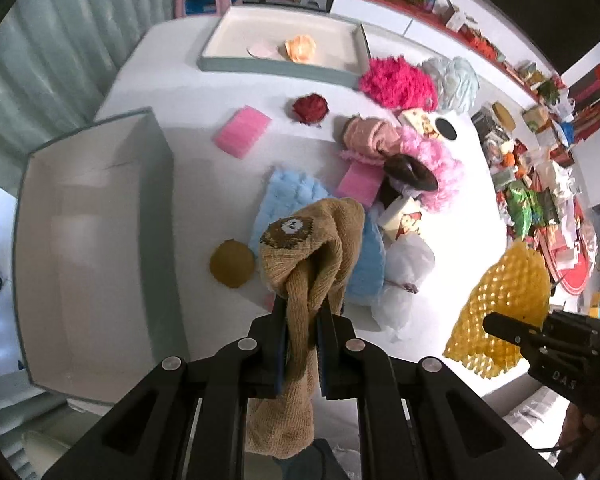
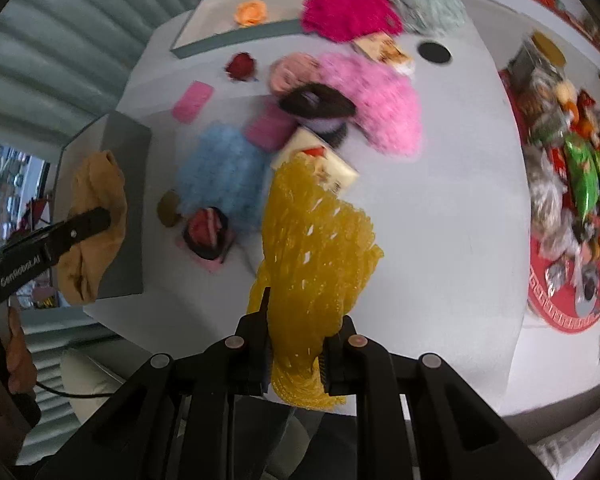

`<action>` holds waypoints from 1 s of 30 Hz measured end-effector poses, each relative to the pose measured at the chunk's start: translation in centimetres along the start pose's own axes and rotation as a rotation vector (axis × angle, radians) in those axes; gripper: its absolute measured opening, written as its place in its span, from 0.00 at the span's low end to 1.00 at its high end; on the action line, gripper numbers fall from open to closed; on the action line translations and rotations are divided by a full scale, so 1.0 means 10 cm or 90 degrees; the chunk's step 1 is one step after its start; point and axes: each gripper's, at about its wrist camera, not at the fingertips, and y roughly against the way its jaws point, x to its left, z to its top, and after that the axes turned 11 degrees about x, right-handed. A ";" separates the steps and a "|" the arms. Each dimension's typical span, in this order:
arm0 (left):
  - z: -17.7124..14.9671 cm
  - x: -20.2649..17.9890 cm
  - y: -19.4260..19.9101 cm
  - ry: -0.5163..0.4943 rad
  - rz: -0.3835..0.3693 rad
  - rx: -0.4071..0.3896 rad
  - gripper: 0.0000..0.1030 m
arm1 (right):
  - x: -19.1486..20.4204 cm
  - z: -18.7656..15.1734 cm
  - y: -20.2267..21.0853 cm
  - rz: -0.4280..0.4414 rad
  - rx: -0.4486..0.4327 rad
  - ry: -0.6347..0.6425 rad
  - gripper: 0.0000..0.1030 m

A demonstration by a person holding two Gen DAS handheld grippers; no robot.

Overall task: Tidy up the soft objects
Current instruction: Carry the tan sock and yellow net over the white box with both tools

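Note:
My left gripper (image 1: 303,308) is shut on a tan knitted sock with a bear face (image 1: 312,248), which hangs above the white table; the same sock (image 2: 96,208) shows at the left of the right wrist view. My right gripper (image 2: 296,320) is shut on a yellow foam net (image 2: 316,240), also visible as a yellow net (image 1: 500,304) at the right of the left wrist view. A grey-rimmed empty box (image 1: 96,248) stands to the left. On the table lie a blue fluffy cloth (image 1: 296,192), pink sponges (image 1: 242,132) and a red yarn ball (image 1: 310,108).
A second grey tray (image 1: 280,66) at the far end holds an orange flower. A magenta fluffy piece (image 1: 396,82), a pale blue one (image 1: 456,80), a pink fluffy one (image 2: 380,100), an olive round pad (image 1: 232,264) and white plastic (image 1: 408,276) crowd the table. Clutter covers the floor (image 2: 572,184) at the right.

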 end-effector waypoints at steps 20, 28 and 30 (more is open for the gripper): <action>-0.49 1.53 0.73 0.237 0.066 -0.120 0.12 | 2.10 0.54 0.12 -0.022 -0.016 0.307 0.19; -0.32 2.20 0.71 0.315 0.089 -0.135 0.12 | 2.83 0.87 -0.14 -0.003 0.006 0.368 0.19; -0.23 2.28 0.65 0.322 0.096 -0.132 0.12 | 3.00 0.98 -0.24 -0.003 0.009 0.372 0.18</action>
